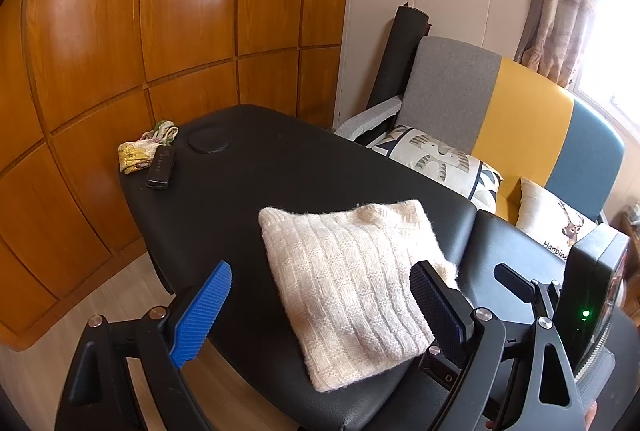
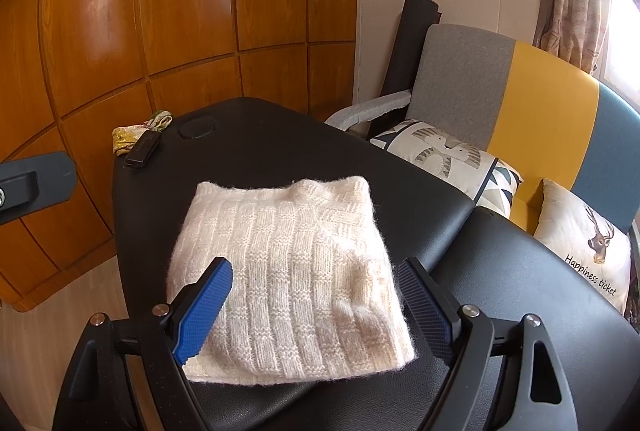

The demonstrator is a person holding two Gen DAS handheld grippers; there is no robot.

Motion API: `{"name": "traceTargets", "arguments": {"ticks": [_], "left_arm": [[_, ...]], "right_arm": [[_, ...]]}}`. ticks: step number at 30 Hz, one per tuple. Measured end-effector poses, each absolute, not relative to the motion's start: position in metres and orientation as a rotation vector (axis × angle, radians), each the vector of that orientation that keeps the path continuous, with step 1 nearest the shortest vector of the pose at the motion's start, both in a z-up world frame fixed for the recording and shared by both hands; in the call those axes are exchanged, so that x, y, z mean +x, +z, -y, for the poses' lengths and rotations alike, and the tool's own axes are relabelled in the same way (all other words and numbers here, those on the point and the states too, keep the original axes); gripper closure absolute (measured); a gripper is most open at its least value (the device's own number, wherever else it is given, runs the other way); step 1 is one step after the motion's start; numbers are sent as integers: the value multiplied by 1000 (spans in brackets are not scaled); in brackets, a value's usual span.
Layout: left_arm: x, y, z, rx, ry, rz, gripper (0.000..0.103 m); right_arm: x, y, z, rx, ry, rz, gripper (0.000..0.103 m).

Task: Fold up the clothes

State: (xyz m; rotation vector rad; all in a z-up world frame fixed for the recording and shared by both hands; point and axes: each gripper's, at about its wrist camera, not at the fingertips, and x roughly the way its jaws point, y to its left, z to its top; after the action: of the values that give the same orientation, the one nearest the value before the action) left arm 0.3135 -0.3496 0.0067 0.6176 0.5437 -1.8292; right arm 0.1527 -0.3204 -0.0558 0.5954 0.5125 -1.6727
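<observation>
Sweater (image 2: pixel 288 271), cream and knitted, lay folded into a neat square on the black padded table (image 2: pixel 280 151), near its front end. My left claw (image 1: pixel 320 295) hung over it with both pads spread wide, the blue pad (image 1: pixel 202 315) off the knit's left edge and nothing pinched between them. My right claw (image 2: pixel 316 295) stood equally wide apart above the near edge of the fold, gripping nothing. At the table's far corner a dark remote (image 1: pixel 161 167) lay against a crumpled yellow cloth (image 1: pixel 140 149). To the right a grey, yellow and blue sofa (image 2: pixel 540 103) carried two printed cushions (image 2: pixel 448 155).
</observation>
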Motion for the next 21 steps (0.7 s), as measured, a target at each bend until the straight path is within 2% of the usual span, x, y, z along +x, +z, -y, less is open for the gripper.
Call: {"name": "traceTargets", "arguments": {"ticks": [4, 8, 21], "left_arm": [[312, 8, 348, 615, -1831, -537, 11], [309, 11, 348, 611, -1841, -540, 11], [268, 32, 313, 605, -1953, -400, 9]], "right_arm": [[152, -53, 318, 591, -1678, -505, 16], [146, -39, 304, 546, -1722, -420, 16], [113, -22, 271, 570, -1821, -323, 16]]}}
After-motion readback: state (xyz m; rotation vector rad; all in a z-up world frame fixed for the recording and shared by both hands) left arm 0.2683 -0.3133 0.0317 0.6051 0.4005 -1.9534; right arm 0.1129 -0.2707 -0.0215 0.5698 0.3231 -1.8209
